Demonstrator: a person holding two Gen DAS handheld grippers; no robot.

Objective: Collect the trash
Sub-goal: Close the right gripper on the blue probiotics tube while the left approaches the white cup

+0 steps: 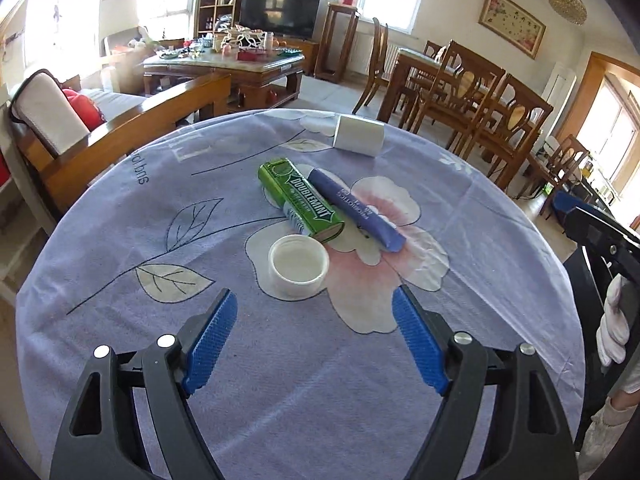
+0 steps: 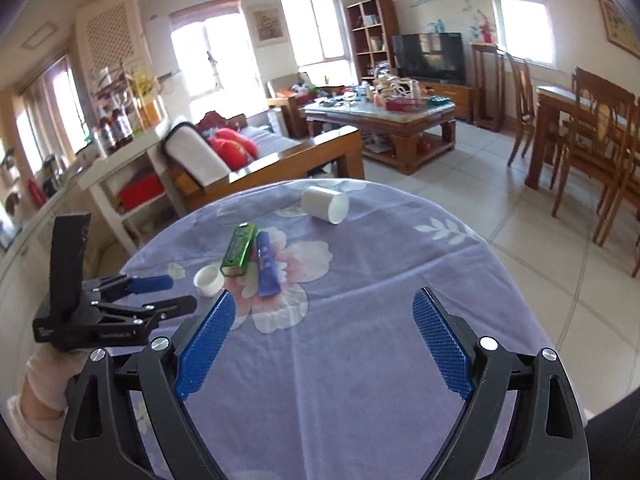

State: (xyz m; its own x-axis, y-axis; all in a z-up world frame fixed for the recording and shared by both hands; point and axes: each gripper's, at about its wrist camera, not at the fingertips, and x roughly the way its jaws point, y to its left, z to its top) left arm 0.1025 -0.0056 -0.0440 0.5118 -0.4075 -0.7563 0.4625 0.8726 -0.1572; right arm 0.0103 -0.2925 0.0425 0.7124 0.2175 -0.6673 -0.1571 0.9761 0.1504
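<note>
On the round table lie a green Doublemint gum pack (image 1: 301,201) (image 2: 239,249), a blue-violet wrapper stick (image 1: 357,210) (image 2: 266,265) beside it, a white bottle cap (image 1: 298,265) (image 2: 209,280) and a white paper cup (image 1: 359,135) (image 2: 325,204) on its side at the far edge. My left gripper (image 1: 314,300) is open and empty, just short of the cap; it also shows in the right wrist view (image 2: 170,294). My right gripper (image 2: 323,302) is open and empty over the near cloth, to the right of the items.
The table wears a lilac floral cloth (image 1: 280,400) (image 2: 380,280). Beyond it stand a wooden sofa (image 2: 260,160), a cluttered coffee table (image 2: 384,120), and dining chairs (image 1: 480,96). Tiled floor (image 2: 540,240) lies to the right.
</note>
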